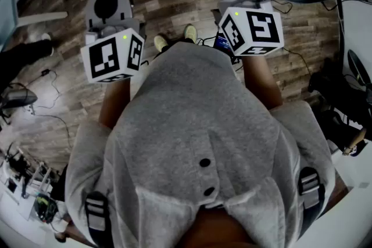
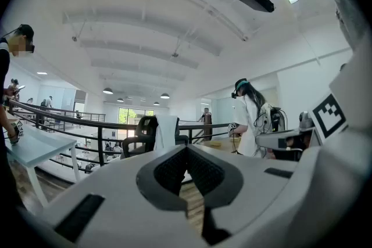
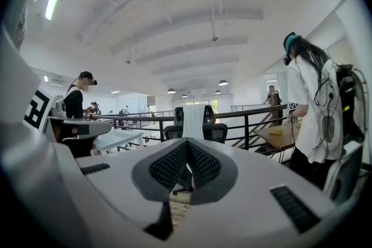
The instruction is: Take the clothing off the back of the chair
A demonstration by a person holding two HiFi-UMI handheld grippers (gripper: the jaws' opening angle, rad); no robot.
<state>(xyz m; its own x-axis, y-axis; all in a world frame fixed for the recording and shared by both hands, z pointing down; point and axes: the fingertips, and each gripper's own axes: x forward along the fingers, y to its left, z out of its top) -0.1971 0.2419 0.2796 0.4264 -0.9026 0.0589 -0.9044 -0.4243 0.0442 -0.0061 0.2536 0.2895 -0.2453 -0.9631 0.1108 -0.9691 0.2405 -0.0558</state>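
Fingers (image 2: 165, 174) on left gripper (image 2: 186, 149) and right gripper (image 3: 187, 144) are clenched empty; clothing (image 3: 193, 120) hangs on the chair (image 3: 216, 130).

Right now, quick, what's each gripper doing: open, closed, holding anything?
Left gripper: closed, holding nothing.
Right gripper: closed, holding nothing.

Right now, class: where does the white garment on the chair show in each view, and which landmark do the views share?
Head view: not in it.
Left gripper view: garment just left of centre, on the chair.
Right gripper view: garment at centre, on the chair.
Shared landmark: the black railing behind the chair.
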